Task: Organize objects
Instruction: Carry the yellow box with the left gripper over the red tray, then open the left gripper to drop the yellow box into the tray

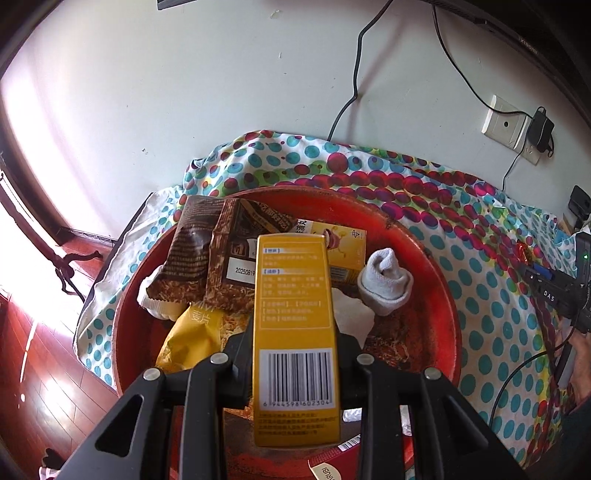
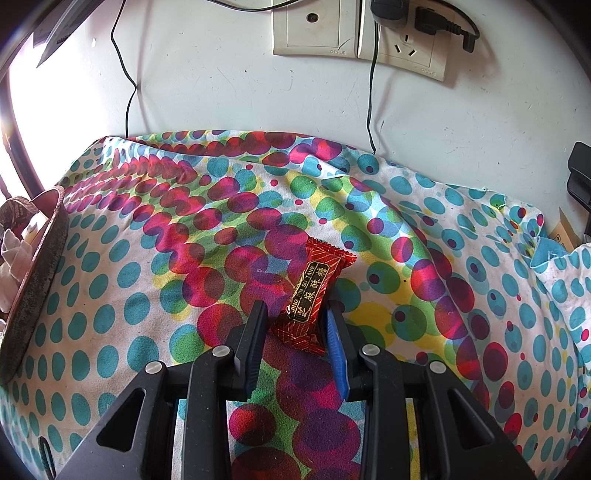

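Left hand-held gripper (image 1: 293, 350) is clamping a tall yellow box (image 1: 295, 332) between its black fingers (image 1: 236, 354), holding it upright with the barcode panel facing the camera, over a round red tray (image 1: 436, 280). Inside the tray, two brown snack packets (image 1: 207, 254) are leaning together at the far left, a second yellow box (image 1: 343, 251) is lying behind the held one, a rolled white sock (image 1: 384, 284) is sitting to the right, and a yellow bag (image 1: 192, 339) is lying near the front left. The tray is resting on a dotted, multicoloured cloth (image 1: 480, 266) covering the table, which is standing against a white wall (image 1: 221, 92).

Right hand-held gripper (image 2: 297, 314) is reaching down to the same cloth, its blue-padded fingers (image 2: 334, 332) closing on the near end of a red wrapped candy (image 2: 310, 291) that is lying on the fabric; the pads are sitting against the wrapper's sides. The tray's rim is showing at the left edge of that view, well apart from the candy. Wall sockets (image 2: 354, 33) with plugged-in cables are sitting above the table.
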A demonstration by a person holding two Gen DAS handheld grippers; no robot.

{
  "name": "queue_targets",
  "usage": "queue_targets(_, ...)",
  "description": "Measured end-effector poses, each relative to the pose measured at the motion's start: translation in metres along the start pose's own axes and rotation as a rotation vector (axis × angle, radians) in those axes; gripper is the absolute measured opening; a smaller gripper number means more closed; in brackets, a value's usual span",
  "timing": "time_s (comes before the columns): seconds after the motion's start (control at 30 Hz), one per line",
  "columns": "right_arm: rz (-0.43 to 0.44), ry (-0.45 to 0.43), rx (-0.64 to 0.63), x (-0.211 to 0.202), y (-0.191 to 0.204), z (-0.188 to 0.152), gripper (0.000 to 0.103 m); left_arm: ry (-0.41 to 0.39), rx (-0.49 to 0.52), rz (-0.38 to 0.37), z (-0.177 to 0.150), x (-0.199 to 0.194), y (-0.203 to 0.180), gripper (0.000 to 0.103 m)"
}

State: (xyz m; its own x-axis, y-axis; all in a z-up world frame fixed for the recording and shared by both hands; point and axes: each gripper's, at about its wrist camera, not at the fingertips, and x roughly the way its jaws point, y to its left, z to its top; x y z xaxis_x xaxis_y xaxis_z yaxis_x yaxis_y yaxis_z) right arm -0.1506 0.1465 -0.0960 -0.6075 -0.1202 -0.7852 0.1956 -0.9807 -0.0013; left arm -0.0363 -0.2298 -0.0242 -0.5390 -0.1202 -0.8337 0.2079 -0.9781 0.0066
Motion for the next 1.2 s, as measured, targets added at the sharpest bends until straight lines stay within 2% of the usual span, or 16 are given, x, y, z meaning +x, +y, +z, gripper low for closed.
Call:
queue_targets(0.2, -0.002, 0.000, -0.001, 0.001, 0.000, 0.000, 0.031, 0.045, 0.029, 0.028, -0.010, 0.014, 0.000, 0.030)
queue_targets(0.7, -0.006, 0.002, -0.001, 0.002, -0.002, 0.002, 0.035, 0.099, 0.024, 0.032, -0.021, 0.031, 0.008, 0.031)
queue_targets(0.97, -0.006, 0.002, -0.004, 0.002, -0.001, 0.002, 0.035, 0.085, 0.025, 0.013, -0.018, 0.024, 0.007, 0.031)
queue_targets(1.2, -0.007, 0.002, -0.004, 0.001, 0.000, 0.002, 0.035, 0.019, 0.037, -0.026, -0.012, 0.009, 0.000, 0.033)
